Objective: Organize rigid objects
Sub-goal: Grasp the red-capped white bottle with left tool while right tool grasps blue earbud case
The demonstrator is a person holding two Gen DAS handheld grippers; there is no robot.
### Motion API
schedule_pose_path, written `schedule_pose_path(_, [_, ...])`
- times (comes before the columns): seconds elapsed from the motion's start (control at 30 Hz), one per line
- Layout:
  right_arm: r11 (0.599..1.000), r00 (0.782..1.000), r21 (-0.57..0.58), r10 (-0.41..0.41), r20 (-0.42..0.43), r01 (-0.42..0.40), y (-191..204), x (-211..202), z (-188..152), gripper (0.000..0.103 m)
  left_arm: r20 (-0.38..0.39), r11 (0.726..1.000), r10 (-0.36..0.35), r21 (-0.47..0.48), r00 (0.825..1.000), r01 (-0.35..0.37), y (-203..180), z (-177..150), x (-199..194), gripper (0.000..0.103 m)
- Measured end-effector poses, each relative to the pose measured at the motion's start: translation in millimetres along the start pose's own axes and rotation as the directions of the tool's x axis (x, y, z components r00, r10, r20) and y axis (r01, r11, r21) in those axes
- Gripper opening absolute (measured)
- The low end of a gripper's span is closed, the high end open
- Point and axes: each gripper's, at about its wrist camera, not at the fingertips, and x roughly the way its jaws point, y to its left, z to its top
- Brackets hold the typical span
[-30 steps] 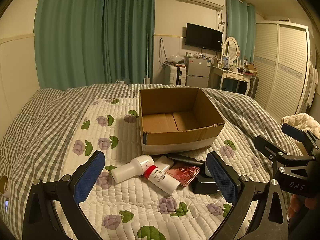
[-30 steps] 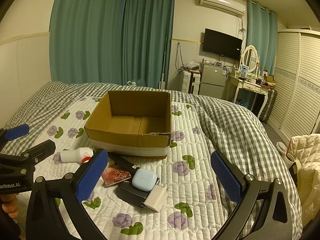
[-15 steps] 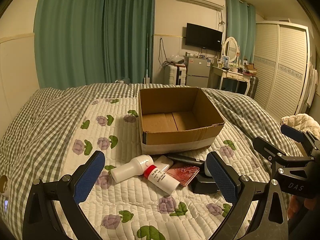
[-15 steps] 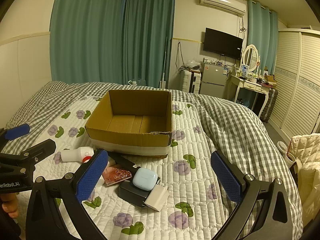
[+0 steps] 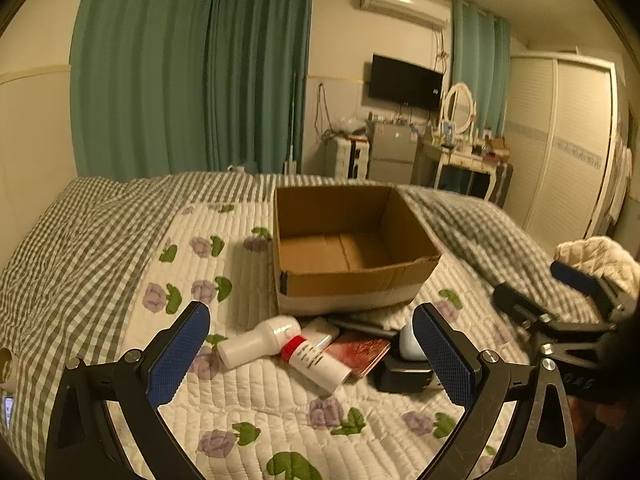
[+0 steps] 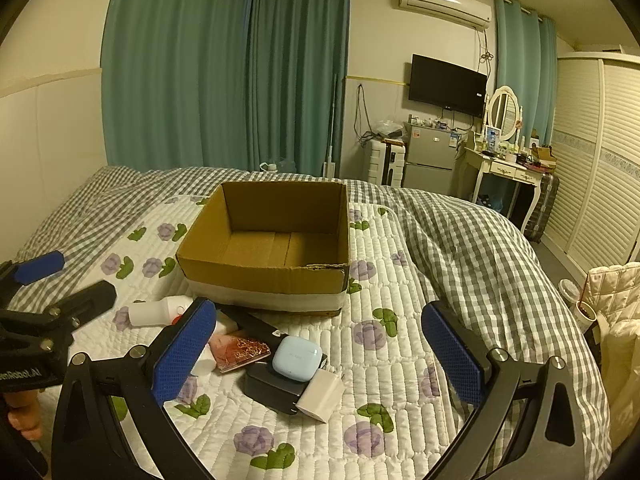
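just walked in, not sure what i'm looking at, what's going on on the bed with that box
A person holds two hand-held grippers over a flowered quilt. The left hand-held gripper and right hand-held gripper are both open and hold nothing. The brown cardboard box is empty. In front of it lie a white bottle, a red-capped white tube, a pale blue earbud case and a white charger cube.

Both views look forward, low over the bed, toward the cardboard box (image 5: 352, 248) and the curtained wall behind it. The left wrist view sits near the box's front-left corner; the right wrist view sits toward the box (image 6: 268, 248) front-right. They share the box, the clutter before it and the far furniture.
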Motion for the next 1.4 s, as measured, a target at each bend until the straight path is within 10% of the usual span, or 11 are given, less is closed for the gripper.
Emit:
schedule_pose_path(0.27, [1.000, 1.000, 0.002, 0.003, 0.013, -0.003, -1, -8, 9, 0.103, -0.021, 1.000, 0.007, -0.023, 1.000, -0.007, 2, 6, 4, 0.103])
schedule_pose_path(0.5, [0.998, 0.989, -0.045, 0.038, -0.144, -0.045, -9, 51, -13, 0.103, -0.181, 0.998, 0.058, 0.011, 0.982, -0.056, 2, -16, 64, 0.103])
schedule_pose_path(0.8, [0.976, 0.923, -0.110, 0.137, -0.360, -0.188, 0, 156, -46, 0.103, -0.336, 0.992, 0.119, 0.001, 0.934, -0.126, 14, -42, 115, 0.100])
schedule_pose_path(0.93, [0.978, 0.903, -0.055, 0.164, -0.397, -0.202, -2, 180, -56, 0.074, -0.426, 0.988, 0.122, -0.028, 0.896, -0.149, 10, -52, 143, 0.090])
schedule_pose_path(1.0, [0.977, 0.910, -0.049, 0.173, -0.376, -0.206, -4, 180, -58, 0.055, -0.454, 0.990, 0.113, -0.021, 0.884, -0.138, 5, -54, 152, 0.088])
schedule_pose_path(1.27, [0.977, 0.922, -0.077, 0.160, -0.352, -0.199, -7, 172, -58, 0.054, -0.575, 0.995, 0.050, -0.039, 0.817, -0.088, -8, -53, 183, 0.064])
schedule_pose_path(1.4, [0.980, 0.925, -0.066, 0.154, -0.349, -0.188, -10, 167, -53, 0.054, -0.582, 0.997, 0.048, -0.025, 0.812, -0.077, -12, -49, 181, 0.055])
